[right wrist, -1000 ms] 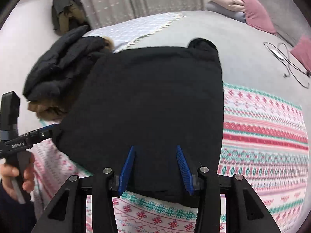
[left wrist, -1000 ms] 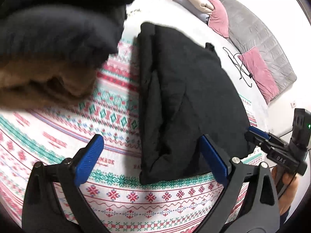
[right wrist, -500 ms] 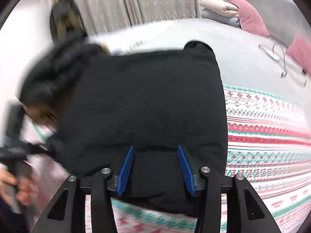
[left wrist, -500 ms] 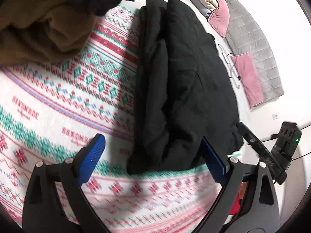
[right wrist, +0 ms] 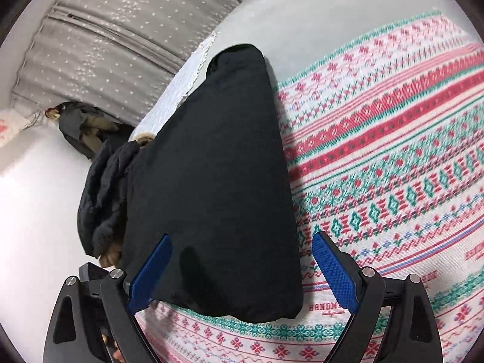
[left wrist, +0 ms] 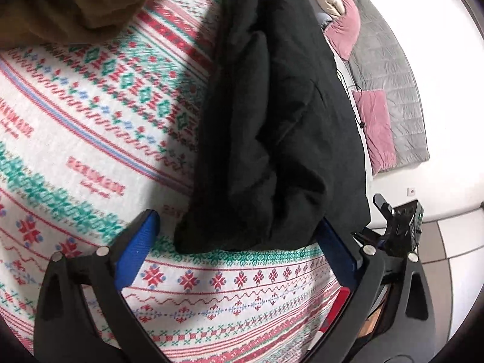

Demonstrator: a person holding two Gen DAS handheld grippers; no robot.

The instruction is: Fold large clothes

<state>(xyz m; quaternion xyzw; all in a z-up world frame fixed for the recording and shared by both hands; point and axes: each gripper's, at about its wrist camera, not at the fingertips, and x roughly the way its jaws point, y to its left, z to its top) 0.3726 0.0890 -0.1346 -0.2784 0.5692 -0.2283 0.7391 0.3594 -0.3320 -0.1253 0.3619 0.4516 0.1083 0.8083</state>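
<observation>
The right hand-held gripper [right wrist: 240, 275], clamped narrow on the hem a second ago, is opening its jaws and now straddles the near edge of the folded black fabric garment [right wrist: 217, 187] without pinching it. The garment lies on the bed's patterned red, green and white blanket [right wrist: 393, 157]. The left hand-held gripper [left wrist: 236, 252] stays wide open and empty at the other corner, so this fold looks finished.

Both views are bright and evenly lit, with soft indoor light and no hard glare. The black garment [left wrist: 272, 127] is so dark that its folds barely show, and it throws a soft shadow onto the blanket [left wrist: 90, 96] along its left edge. Fisheye distortion bends the blanket's stripes, and black vignetting fills the corners. In the left view the blanket's pattern is slightly smeared; the right view is sharper.
</observation>
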